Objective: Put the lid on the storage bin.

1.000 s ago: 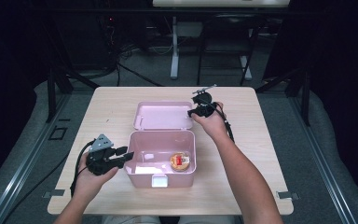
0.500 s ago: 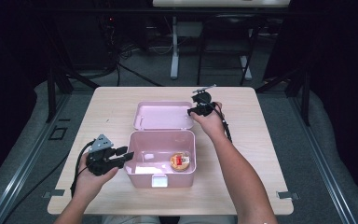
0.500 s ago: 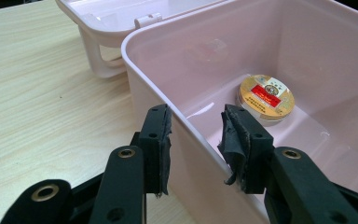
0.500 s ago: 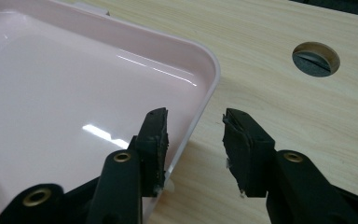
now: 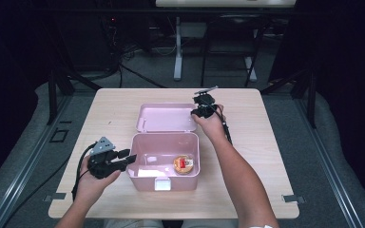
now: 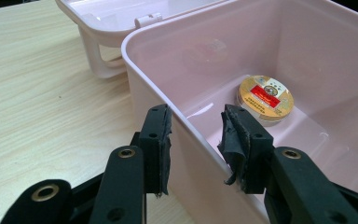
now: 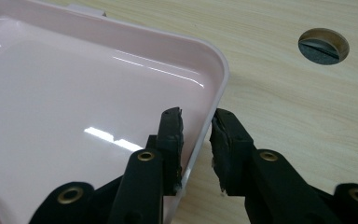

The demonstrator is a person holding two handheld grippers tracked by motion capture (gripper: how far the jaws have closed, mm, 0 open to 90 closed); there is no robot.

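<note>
An open pink box (image 5: 142, 137) stands at the middle of the table, its lid (image 5: 164, 118) lying flat behind it. A round gold tin with a red label (image 5: 184, 164) (image 6: 265, 95) lies inside at the right. My left gripper (image 5: 127, 156) (image 6: 195, 135) is open, its jaws astride the box's left wall (image 6: 158, 79), one outside and one inside. At the lid's right rim (image 7: 214, 79), my right gripper (image 5: 197, 111) (image 7: 196, 135) stands open by a narrow gap, with one jaw inside the lid and one over the table.
The wooden table (image 5: 266, 152) has a round cable hole (image 7: 323, 45) just beyond the lid's right corner. Both forearms come in from the near edge. Dark floor, cables and desk legs lie behind the table.
My right gripper has edged slightly left and away, onto the lid's right rim. The left gripper, box and tin have not moved.
</note>
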